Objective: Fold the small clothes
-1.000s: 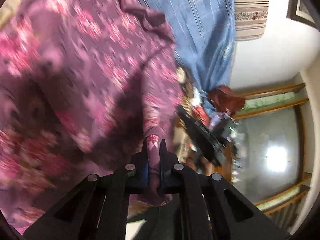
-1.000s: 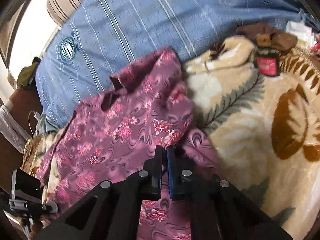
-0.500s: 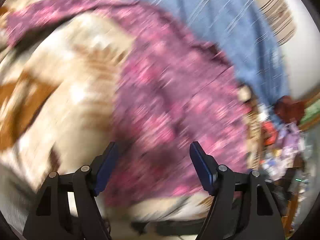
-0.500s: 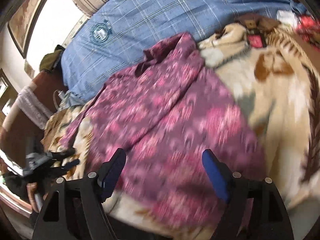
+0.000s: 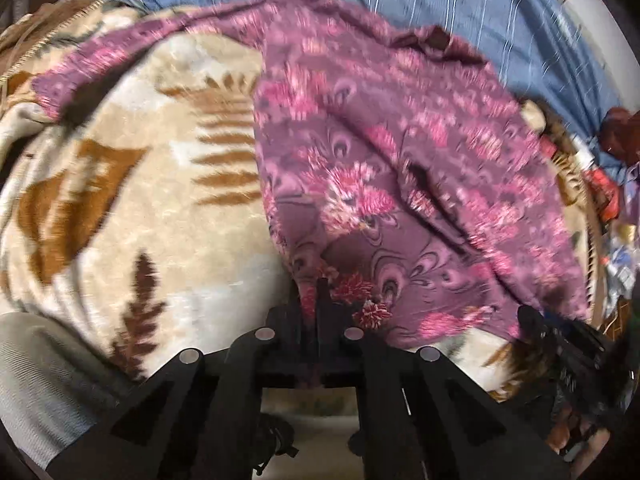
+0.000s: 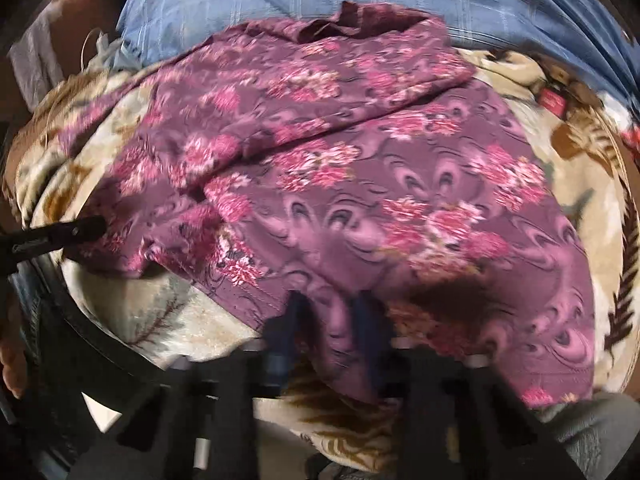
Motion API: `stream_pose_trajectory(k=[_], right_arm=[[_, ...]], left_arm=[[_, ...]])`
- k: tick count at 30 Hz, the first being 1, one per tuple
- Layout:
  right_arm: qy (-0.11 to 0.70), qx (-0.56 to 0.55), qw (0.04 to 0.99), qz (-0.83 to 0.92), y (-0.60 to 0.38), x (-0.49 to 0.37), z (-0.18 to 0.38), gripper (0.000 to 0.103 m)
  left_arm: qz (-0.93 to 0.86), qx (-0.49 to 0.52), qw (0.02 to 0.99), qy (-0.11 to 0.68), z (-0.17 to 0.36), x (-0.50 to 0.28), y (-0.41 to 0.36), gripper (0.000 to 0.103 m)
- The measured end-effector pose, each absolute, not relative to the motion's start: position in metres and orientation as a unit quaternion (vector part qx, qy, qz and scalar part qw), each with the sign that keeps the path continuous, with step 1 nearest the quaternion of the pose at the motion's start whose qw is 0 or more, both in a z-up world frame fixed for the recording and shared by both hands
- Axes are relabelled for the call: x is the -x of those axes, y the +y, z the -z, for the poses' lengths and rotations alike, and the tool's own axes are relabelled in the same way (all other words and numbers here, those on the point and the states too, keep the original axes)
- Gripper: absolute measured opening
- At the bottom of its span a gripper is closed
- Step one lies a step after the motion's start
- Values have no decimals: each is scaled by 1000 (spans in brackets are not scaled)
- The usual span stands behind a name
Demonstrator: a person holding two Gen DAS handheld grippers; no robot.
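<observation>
A purple garment with pink flowers [image 5: 400, 168] lies spread on a cream and brown leaf-patterned blanket [image 5: 132, 200]. It also shows in the right wrist view [image 6: 360, 184]. My left gripper [image 5: 310, 300] is shut on the garment's near hem at its left corner. My right gripper [image 6: 334, 320] has its fingers closing around a fold of the near hem; that view is blurred, and a gap still shows between them. The right gripper's tip shows in the left wrist view [image 5: 532, 316] at the garment's right hem. The left gripper's tip shows in the right wrist view [image 6: 80, 228].
A blue checked cloth [image 5: 440, 4] lies beyond the garment. A red and brown clutter of small things [image 5: 608, 184] sits at the right edge of the bed. A red label [image 6: 554, 100] lies on the blanket at the right.
Both grippers let go of the garment, opened wide half a second ago, then came down on its near hem. The left has shut; the right is closing.
</observation>
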State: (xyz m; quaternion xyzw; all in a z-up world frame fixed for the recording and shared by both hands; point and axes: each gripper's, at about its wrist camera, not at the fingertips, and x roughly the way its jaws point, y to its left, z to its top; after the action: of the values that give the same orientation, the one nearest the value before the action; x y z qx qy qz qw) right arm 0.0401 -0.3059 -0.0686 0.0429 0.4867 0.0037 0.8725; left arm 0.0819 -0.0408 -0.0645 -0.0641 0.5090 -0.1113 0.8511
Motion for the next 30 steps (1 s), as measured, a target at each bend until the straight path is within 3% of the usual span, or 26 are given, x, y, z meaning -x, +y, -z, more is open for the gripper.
stream_pose_trajectory(k=[7,14,17,18,19,25,30], right_arm=[[485,-88,868,-60,-316,-8,50,2],[521,-89,847,-57,-318,-25,74,5],[488,-96,864,-80,-315,-22,50,32],[474,-97,871,-89,-312,-21,40,52],[457,-97,878,-100,-308,-21,28,65],[396,-147,891,-169,-289,-42,-15,76],[393,-184,882,-183,-272,-77,-18,76]], left_arm=[[107,64,869,480,12,-51,-4,3],[81,12,833,547,59,-68,-10,4],[87,18,842,532,50,-64,-13,11],[90,19,845,528,46,-63,-12,17],[91,18,847,524,40,-63,-11,23],[94,102,856,498,7,-72,25,40],[56,114,876,466,-5,-99,49,46]])
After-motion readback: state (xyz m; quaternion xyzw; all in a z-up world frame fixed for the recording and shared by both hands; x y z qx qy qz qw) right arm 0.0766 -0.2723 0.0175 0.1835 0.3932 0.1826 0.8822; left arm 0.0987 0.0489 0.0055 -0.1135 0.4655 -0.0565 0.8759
